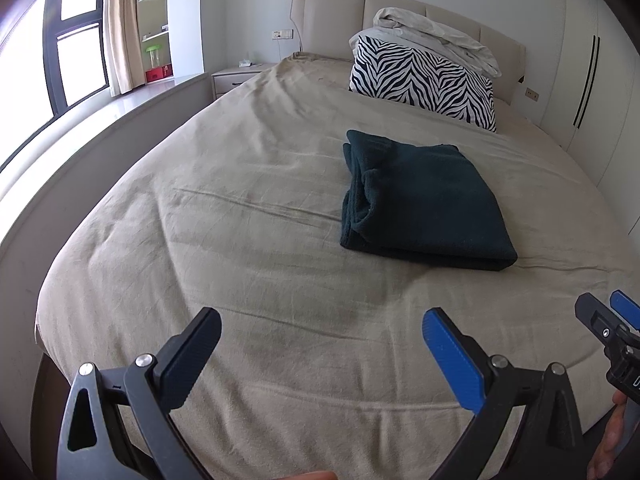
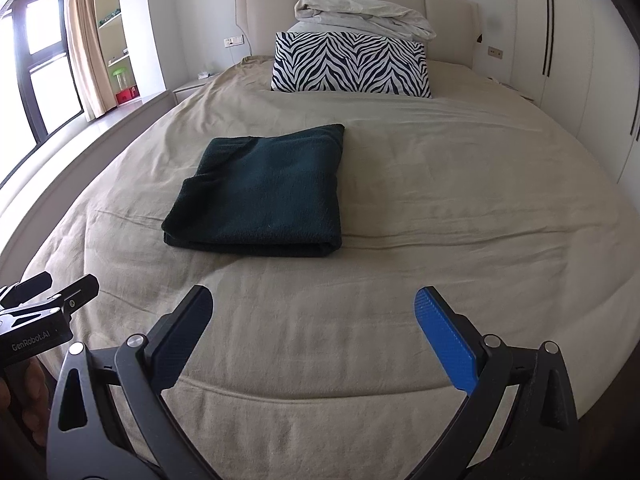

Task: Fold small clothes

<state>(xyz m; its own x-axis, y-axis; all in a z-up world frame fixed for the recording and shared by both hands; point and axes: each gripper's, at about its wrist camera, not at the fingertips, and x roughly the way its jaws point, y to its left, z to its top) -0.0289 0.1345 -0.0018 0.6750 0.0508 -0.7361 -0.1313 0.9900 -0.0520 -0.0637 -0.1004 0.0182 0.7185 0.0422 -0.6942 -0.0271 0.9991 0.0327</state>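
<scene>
With both my left gripper and right gripper spread wide and empty over the bed, the folded dark green cloth at my eleven o'clock looks finished, so I'd only square its rumpled left edge.

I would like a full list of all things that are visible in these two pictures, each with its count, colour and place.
folded cloth: one, dark green, lying flat on the middle of the bed.
bed cover: one, beige, spread over the whole bed.
zebra pillow: one, black and white, near the headboard.
crumpled bedding: one pile, off-white, on top behind the pillow.
headboard: one, beige, against the far wall.
nightstand: one, pale, left of the bed.
window: one, dark frame, far left.
curtain: one, beige, beside the window.
wardrobe: one, white, right wall.
left claw: open, empty, above the near bed edge.
right claw: open, empty, above the near bed edge.
</scene>
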